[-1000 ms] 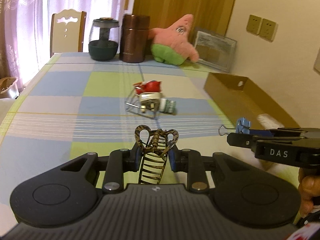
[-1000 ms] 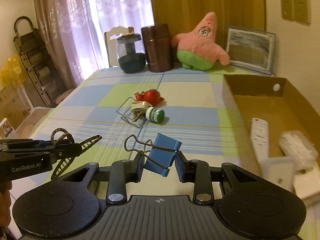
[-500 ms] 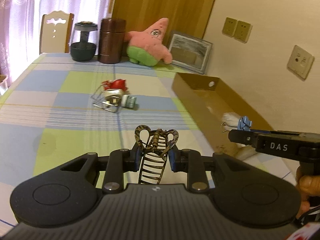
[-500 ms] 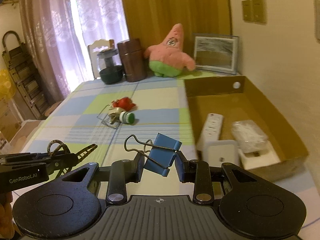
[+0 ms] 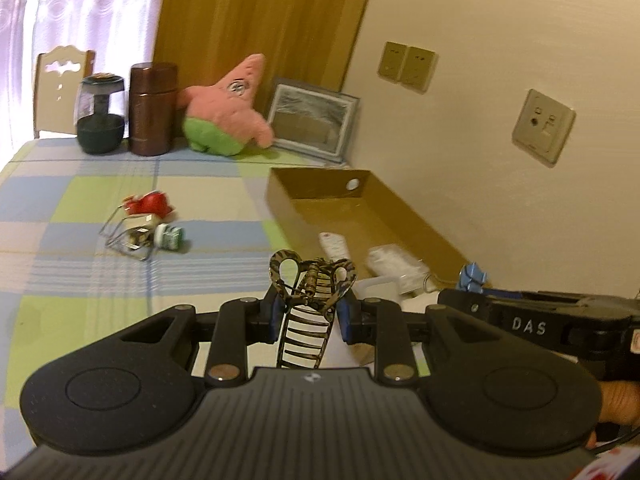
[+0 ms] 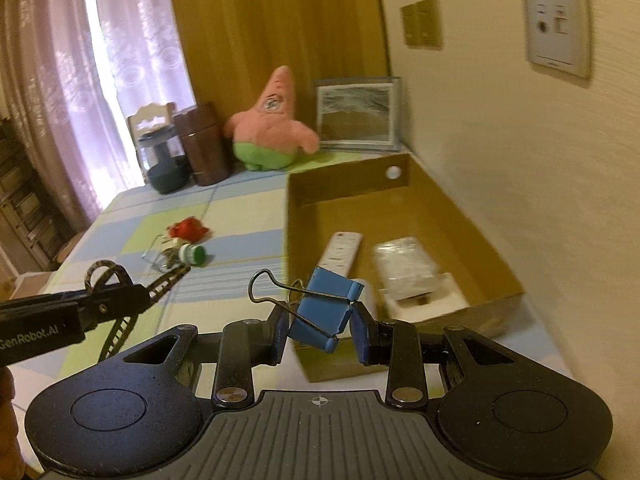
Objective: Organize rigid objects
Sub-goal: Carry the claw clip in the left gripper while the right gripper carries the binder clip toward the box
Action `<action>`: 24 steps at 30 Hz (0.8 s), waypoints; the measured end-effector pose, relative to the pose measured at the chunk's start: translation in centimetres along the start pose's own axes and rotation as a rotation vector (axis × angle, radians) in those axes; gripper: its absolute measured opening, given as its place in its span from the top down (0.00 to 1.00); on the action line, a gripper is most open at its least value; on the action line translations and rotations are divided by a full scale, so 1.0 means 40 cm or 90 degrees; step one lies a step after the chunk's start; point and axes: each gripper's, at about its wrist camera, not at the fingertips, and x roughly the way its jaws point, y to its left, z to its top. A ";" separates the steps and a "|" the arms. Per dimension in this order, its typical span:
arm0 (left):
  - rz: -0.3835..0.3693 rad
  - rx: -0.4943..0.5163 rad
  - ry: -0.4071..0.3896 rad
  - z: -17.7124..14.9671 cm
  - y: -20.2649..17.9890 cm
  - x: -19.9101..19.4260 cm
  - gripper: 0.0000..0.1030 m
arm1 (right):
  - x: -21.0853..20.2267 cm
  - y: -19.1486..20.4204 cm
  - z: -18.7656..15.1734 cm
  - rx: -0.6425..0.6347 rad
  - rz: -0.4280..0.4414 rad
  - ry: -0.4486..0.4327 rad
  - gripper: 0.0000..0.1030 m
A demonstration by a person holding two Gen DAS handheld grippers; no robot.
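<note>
My left gripper (image 5: 308, 312) is shut on a leopard-patterned hair claw clip (image 5: 310, 304), held above the tablecloth just left of the cardboard box (image 5: 360, 216). My right gripper (image 6: 322, 326) is shut on a blue binder clip (image 6: 326, 304) and hovers at the near end of the cardboard box (image 6: 484, 236). In the box lie a white remote (image 6: 342, 252), a clear plastic packet (image 6: 404, 266) and a white container (image 6: 440, 304). A small pile stays on the cloth: a red object (image 5: 150, 203), a green-capped bottle (image 5: 170, 236) and a wire clip (image 5: 128, 238).
At the table's far end stand a dark jar (image 5: 99, 120), a brown canister (image 5: 152, 108), a pink star plush (image 5: 228, 114) and a picture frame (image 5: 310, 122). A wall with sockets (image 5: 542, 126) runs along the right. A chair (image 5: 60, 80) stands behind the table.
Both grippers have swung to the right with their clips, from over the tablecloth toward the cardboard box, whose inside now shows. The pile on the cloth has stayed put.
</note>
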 end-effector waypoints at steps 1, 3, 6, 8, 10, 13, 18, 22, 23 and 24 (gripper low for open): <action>-0.003 0.002 0.000 0.005 -0.011 0.006 0.78 | -0.003 -0.011 0.003 0.005 -0.004 0.001 0.71; -0.010 0.007 0.001 0.015 -0.031 0.018 0.78 | -0.007 -0.033 0.009 0.015 -0.008 0.003 0.71; -0.020 0.012 0.002 0.028 -0.056 0.036 0.78 | -0.013 -0.061 0.021 0.026 -0.011 0.004 0.71; -0.025 0.014 0.004 0.034 -0.070 0.045 0.78 | -0.016 -0.074 0.030 0.029 -0.014 0.003 0.71; -0.029 0.016 0.005 0.038 -0.081 0.053 0.78 | -0.016 -0.084 0.036 0.032 -0.014 0.003 0.71; -0.033 0.021 0.009 0.045 -0.095 0.071 0.78 | -0.013 -0.101 0.048 0.035 -0.014 0.002 0.71; -0.035 0.030 0.012 0.065 -0.108 0.107 0.78 | 0.000 -0.136 0.077 0.031 -0.023 -0.001 0.71; -0.036 0.031 0.014 0.084 -0.113 0.146 0.78 | 0.024 -0.162 0.101 0.020 -0.034 -0.003 0.71; -0.037 0.030 0.016 0.090 -0.112 0.159 0.78 | 0.034 -0.170 0.108 0.017 -0.038 -0.002 0.71; -0.037 0.030 0.018 0.094 -0.113 0.171 0.78 | 0.042 -0.178 0.114 0.017 -0.040 -0.001 0.71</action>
